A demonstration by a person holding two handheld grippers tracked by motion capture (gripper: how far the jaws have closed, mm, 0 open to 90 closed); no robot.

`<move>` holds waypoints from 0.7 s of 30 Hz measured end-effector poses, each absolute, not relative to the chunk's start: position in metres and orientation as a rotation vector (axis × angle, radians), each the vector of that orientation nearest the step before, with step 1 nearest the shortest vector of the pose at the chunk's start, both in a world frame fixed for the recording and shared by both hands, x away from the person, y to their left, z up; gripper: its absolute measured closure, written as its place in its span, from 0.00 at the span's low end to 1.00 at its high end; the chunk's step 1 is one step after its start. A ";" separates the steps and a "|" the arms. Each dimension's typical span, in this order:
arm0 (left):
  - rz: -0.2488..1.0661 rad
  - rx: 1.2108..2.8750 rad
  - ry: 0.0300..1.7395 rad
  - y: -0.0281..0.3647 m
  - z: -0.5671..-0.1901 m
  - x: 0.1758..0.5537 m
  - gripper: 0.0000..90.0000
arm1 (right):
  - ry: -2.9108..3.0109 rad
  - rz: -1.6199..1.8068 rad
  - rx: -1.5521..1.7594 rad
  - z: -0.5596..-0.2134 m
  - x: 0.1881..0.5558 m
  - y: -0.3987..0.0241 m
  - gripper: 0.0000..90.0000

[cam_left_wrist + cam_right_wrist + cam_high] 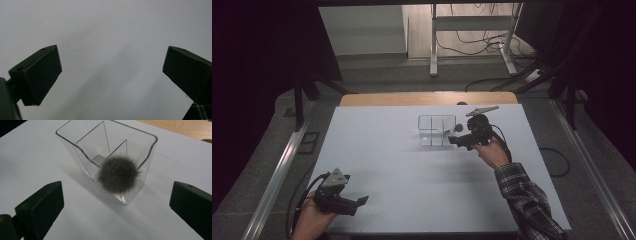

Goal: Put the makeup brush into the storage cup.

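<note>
A clear plastic holder [436, 130] with several compartments stands on the white table [412, 175], right of its middle. A fluffy grey brush head [118, 174] leans out of the holder's [107, 150] nearest compartment, over the low side of the rim. In the high view the brush head [458, 128] pokes out to the right. My right gripper [453, 141] hovers just right of the holder; in its own view the right gripper [116, 192] is open, with the jaws wide on either side of the brush head and clear of it. My left gripper [359, 202] rests near the front left corner, and in its own view the left gripper [110, 60] is open over bare table.
A strip of wooden tabletop [427, 98] shows beyond the white sheet's far edge. Metal rails [282, 165] run along both sides of the table. On the floor behind stand a white metal frame [472, 30] and loose cables [492, 45].
</note>
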State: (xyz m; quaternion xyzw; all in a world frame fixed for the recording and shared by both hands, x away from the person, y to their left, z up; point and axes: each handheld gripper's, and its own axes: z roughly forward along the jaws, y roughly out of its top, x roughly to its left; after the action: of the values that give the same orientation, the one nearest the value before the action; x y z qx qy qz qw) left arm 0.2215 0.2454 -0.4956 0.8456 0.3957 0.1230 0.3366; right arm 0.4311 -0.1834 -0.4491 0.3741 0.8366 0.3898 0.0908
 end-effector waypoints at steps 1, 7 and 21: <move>0.320 2.204 1.032 0.245 -0.496 0.222 0.03 | 2.486 1.154 1.110 -0.450 0.430 -0.184 0.00; 0.322 2.199 1.030 0.246 -0.495 0.221 0.03 | 2.496 1.130 1.096 -0.454 0.427 -0.187 0.00; 0.331 2.186 1.025 0.247 -0.494 0.221 0.02 | 2.497 1.144 1.108 -0.455 0.419 -0.198 0.00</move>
State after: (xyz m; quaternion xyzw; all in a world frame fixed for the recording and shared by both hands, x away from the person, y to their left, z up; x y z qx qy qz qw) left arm 0.2210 0.2466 -0.4944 0.8419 0.3949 0.1275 0.3450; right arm 0.4191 -0.1984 -0.4548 0.3726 0.8397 0.3847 0.0898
